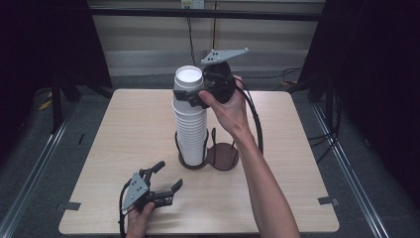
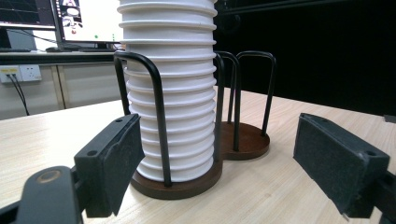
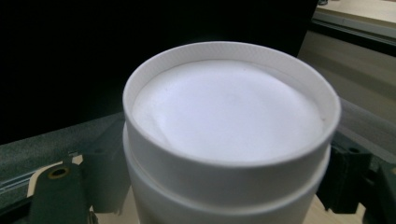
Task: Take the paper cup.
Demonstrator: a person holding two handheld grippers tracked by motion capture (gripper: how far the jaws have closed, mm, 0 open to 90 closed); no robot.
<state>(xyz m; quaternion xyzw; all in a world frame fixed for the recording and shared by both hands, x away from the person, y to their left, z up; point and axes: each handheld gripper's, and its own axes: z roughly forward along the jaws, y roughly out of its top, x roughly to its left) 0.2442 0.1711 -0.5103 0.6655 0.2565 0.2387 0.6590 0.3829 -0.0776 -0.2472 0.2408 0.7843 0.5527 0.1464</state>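
From the high view, a tall stack of white paper cups (image 1: 190, 119), turned upside down, stands in the left ring of a dark two-ring cup holder (image 1: 222, 157) near the middle of the light wooden worktop (image 1: 124, 134). The right hand-held gripper (image 1: 194, 97) is up at the top of the stack, its jaws set on either side of the topmost cup (image 1: 188, 79); whether they press on it cannot be told from here. The left hand-held gripper (image 1: 166, 179) rests low at the near left of the worktop, well apart from the stack, jaws spread wide and holding nothing.

In the left gripper view, the stack (image 2: 173, 88) rises inside black wire uprights (image 2: 159, 116) on a brown round base (image 2: 187, 185). The second ring (image 2: 245, 140) stands just behind and to the right. The two black pads (image 2: 114, 163) stand far apart, with bare worktop (image 2: 261, 186) between them.

In the right gripper view, the topmost cup (image 3: 229, 112) sits between the jaws, its recessed base facing up. Both pads (image 3: 105, 179) lie close along its sides, at the seam with the cup below; contact looks likely but is not certain.
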